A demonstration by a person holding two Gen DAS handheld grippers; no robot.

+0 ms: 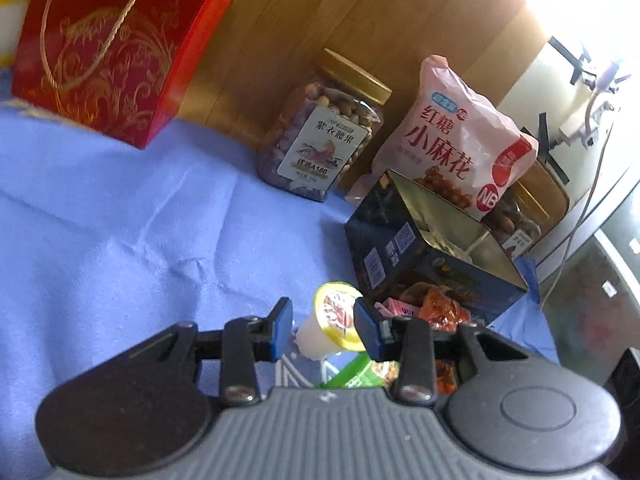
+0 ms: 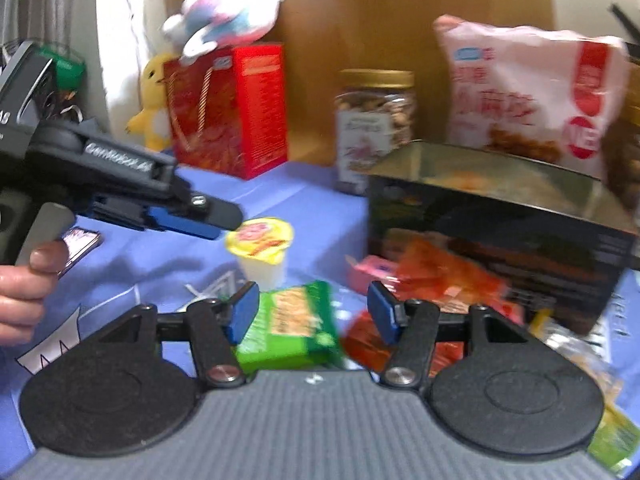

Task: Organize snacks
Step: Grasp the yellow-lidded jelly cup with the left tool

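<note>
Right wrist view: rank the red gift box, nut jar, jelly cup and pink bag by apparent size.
1. Pink bag
2. Red gift box
3. Nut jar
4. Jelly cup, smallest although nearest the camera.

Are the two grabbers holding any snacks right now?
No. The left gripper is open around the jelly cup without pinching it. The right gripper is open over the green packet, not gripping it.
</note>
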